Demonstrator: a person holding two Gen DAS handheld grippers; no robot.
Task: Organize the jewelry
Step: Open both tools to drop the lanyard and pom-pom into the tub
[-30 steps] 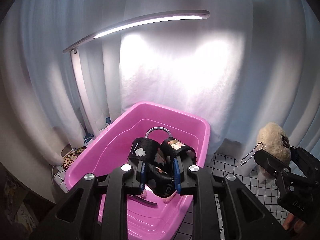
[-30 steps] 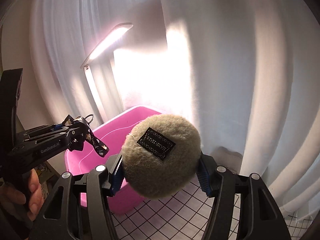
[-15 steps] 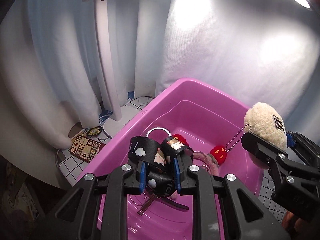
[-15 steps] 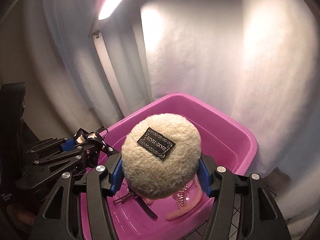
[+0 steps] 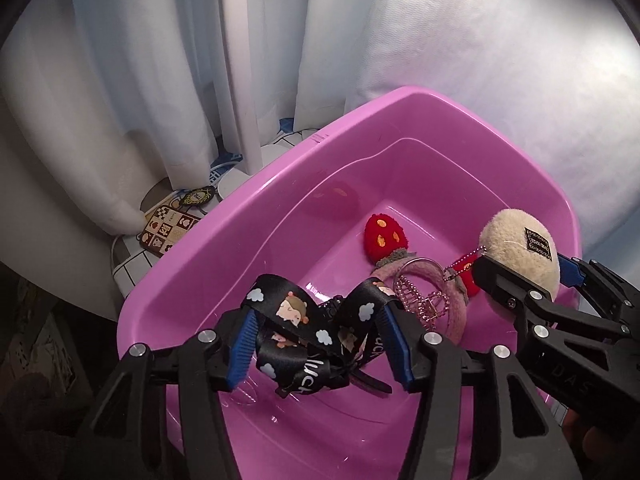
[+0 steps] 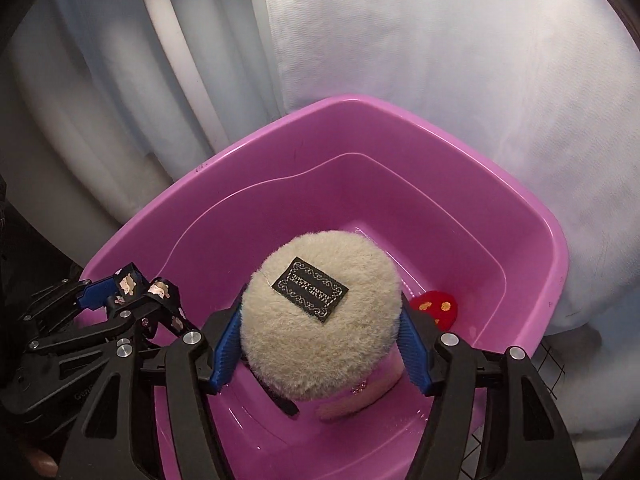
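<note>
Behind my work area I see white curtains (image 5: 132, 92) hanging in soft folds, lit brightly at upper right — the glow washes out the fabric there. A white lamp post (image 5: 244, 68) stands upright in front of them on a round base. The table (image 5: 132, 264) wears a white grid-patterned cover — a checkered card (image 5: 168, 230) lies near its edge.

Bare tub (image 5: 256, 216) floor beside mushroom (image 5: 385, 237)

Both wrist cameras look steeply down, close over the pink tub (image 5: 240, 240), apparently side by side; each view shares its interior.
</note>
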